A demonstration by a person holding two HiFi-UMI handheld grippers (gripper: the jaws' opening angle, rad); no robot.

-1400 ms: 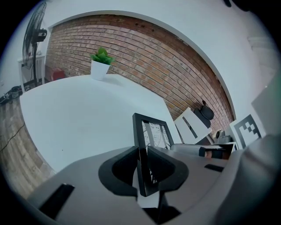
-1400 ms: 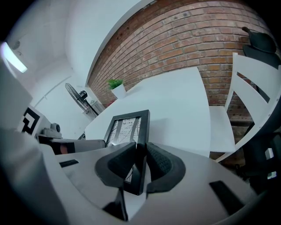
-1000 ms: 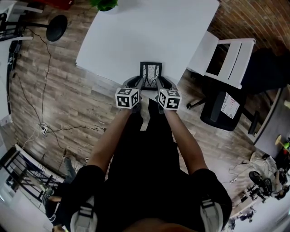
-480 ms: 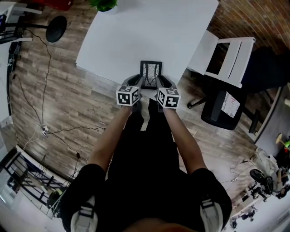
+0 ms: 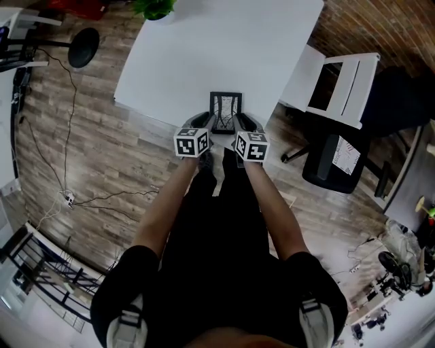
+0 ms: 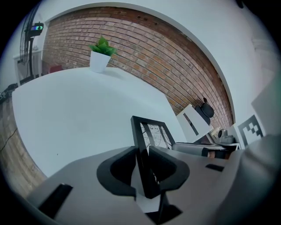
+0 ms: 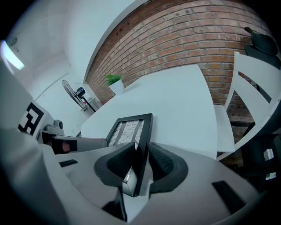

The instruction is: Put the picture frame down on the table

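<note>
Frame position: black rectangular picture frame point(image 5: 225, 109) over the near edge of the white surface point(image 5: 204, 47), long axis pointing away from the person. Left tool point(image 5: 206, 124) and right tool point(image 5: 242, 123) each pinch one side rail, equally near.

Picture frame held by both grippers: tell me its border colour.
Black; the thin rectangular picture frame shows its border best in the right gripper view.

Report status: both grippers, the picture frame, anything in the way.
Left gripper shut on picture frame left edge, right gripper shut on right edge. Frame over table near edge, contact unclear. Path clear; plant at far corner.
</note>
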